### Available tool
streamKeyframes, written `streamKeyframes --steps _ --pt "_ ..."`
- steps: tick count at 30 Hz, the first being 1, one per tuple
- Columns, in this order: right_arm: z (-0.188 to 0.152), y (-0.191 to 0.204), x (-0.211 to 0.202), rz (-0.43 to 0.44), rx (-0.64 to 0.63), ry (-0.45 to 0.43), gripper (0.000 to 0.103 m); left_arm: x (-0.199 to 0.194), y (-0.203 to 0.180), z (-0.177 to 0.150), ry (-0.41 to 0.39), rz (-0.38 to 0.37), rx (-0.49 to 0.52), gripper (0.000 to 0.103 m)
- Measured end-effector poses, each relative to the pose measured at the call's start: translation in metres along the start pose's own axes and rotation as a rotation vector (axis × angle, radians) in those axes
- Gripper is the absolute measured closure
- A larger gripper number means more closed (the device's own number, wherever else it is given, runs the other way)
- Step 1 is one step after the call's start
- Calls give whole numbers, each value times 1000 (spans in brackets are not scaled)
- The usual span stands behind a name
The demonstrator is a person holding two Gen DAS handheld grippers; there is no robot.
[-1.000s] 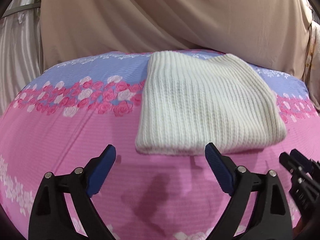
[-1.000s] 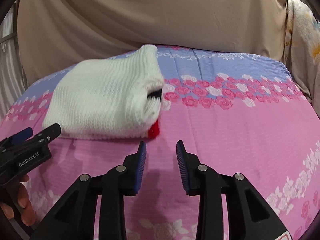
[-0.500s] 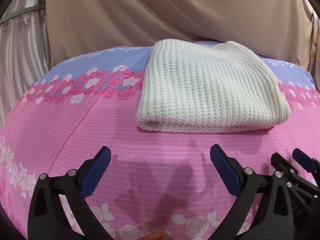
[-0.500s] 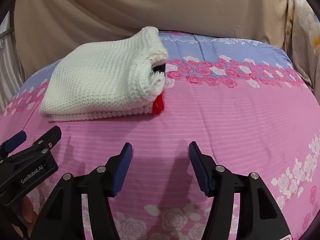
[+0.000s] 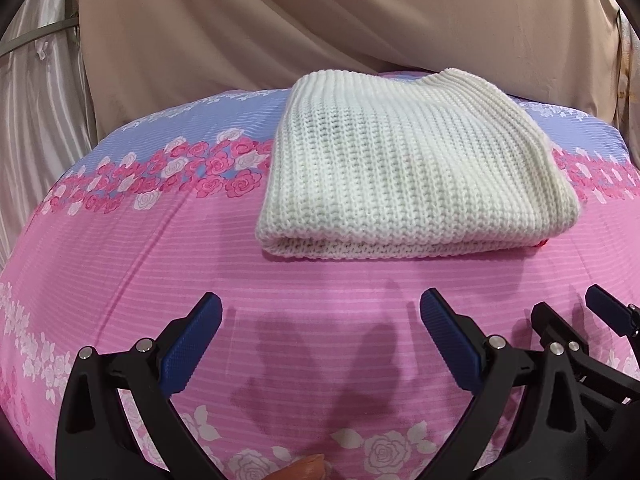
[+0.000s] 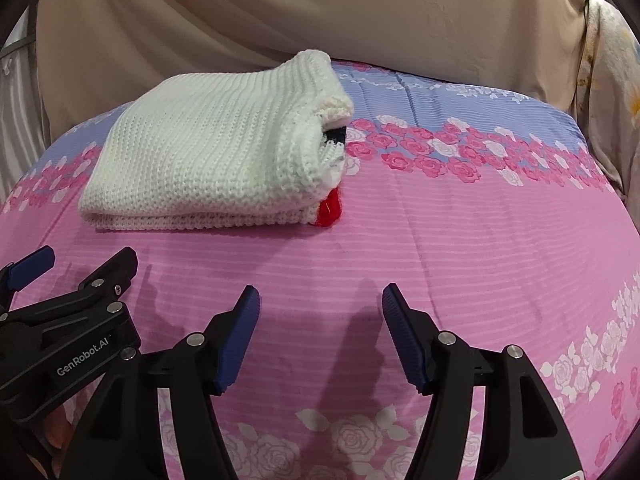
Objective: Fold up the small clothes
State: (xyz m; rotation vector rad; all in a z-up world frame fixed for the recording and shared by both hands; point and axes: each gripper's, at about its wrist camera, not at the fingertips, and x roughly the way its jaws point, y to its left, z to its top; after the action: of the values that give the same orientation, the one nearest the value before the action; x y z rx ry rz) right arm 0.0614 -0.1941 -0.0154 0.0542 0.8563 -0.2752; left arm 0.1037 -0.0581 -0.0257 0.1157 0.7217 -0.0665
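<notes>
A white knitted garment point(image 5: 408, 172) lies folded into a thick rectangle on the pink floral bedsheet point(image 5: 160, 264). In the right wrist view the garment point(image 6: 212, 156) shows a red patch point(image 6: 330, 212) and a dark stripe at its right end. My left gripper point(image 5: 320, 312) is open and empty, a short way in front of the garment's near fold. My right gripper point(image 6: 318, 304) is open and empty, in front of the garment's right end. Each gripper shows at the edge of the other's view, the right gripper point(image 5: 568, 320) and the left gripper point(image 6: 80, 268).
A beige cloth point(image 5: 320, 20) hangs behind the bed. A pale satin curtain point(image 5: 36, 100) hangs at the left. A floral fabric point(image 6: 608, 80) hangs at the right. The sheet has a blue band with pink roses point(image 6: 460, 120) at the back.
Both grippers have drawn back from the folded garment toward the near side of the bed. The right gripper's jaws have opened wider.
</notes>
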Motion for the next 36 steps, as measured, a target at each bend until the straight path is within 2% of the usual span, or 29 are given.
streamKeyframes --steps 36 --pt "-1 -1 -1 -6 -5 -2 41 -1 0 1 -1 25 13 8"
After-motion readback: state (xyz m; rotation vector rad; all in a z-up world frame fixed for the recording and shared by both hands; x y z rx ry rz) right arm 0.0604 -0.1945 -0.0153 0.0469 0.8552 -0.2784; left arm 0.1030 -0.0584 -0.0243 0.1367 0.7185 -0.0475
